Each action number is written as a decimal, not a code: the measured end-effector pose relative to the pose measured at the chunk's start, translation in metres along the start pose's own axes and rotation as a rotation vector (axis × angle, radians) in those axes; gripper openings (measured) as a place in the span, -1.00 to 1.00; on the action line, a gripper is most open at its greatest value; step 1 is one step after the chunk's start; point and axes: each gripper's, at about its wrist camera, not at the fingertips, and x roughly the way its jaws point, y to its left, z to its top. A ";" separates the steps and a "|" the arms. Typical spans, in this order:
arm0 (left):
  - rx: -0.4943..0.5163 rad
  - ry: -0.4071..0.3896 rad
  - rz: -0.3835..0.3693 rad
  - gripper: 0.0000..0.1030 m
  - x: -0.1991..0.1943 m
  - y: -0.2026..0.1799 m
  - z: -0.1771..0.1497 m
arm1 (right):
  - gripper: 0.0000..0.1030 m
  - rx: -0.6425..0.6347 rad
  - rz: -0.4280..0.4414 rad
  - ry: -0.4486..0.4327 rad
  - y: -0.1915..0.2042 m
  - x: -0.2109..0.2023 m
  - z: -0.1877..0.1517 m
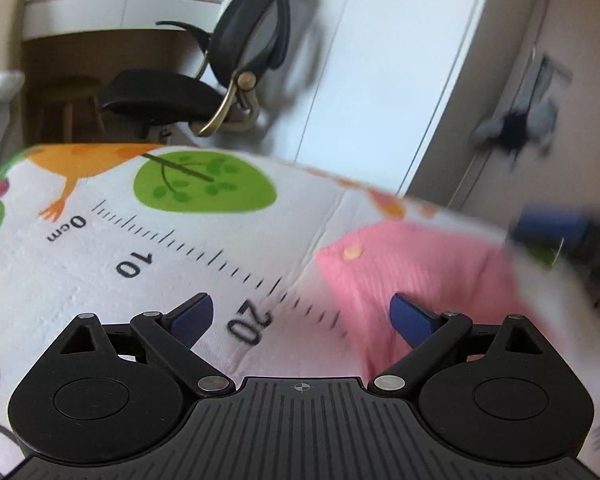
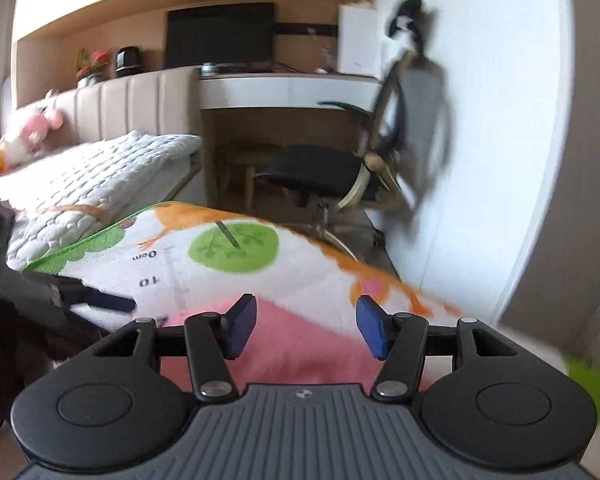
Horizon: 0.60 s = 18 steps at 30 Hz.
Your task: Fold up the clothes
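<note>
A pink garment (image 1: 412, 272) with a small pale button lies on a white printed mat (image 1: 100, 272) with a ruler scale, green trees and orange birds. My left gripper (image 1: 302, 318) is open and empty, low over the mat, its right finger over the garment's left edge. The other gripper shows blurred at the right edge (image 1: 560, 236). In the right wrist view the pink garment (image 2: 300, 344) lies under my right gripper (image 2: 306, 326), which is open and empty just above it. The mat (image 2: 204, 276) extends beyond.
A black office chair (image 1: 204, 80) stands by a white desk (image 1: 100, 12) beyond the mat, next to a white wardrobe (image 1: 380, 80). A bed with a quilted cover (image 2: 100, 168) and plush toys (image 2: 28, 132) is at left. Dark objects (image 2: 28, 300) lie at the mat's left edge.
</note>
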 end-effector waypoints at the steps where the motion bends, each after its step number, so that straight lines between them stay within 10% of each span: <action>1: 0.007 0.013 0.001 0.93 0.001 0.001 -0.002 | 0.10 -0.028 0.012 0.015 0.008 0.012 0.002; 7: 0.062 0.054 0.024 0.93 0.006 0.006 -0.017 | 0.10 -0.281 -0.059 0.130 0.051 0.092 -0.018; 18: 0.113 0.045 0.050 0.93 0.002 -0.001 -0.023 | 0.48 0.155 -0.030 0.079 -0.052 0.018 -0.024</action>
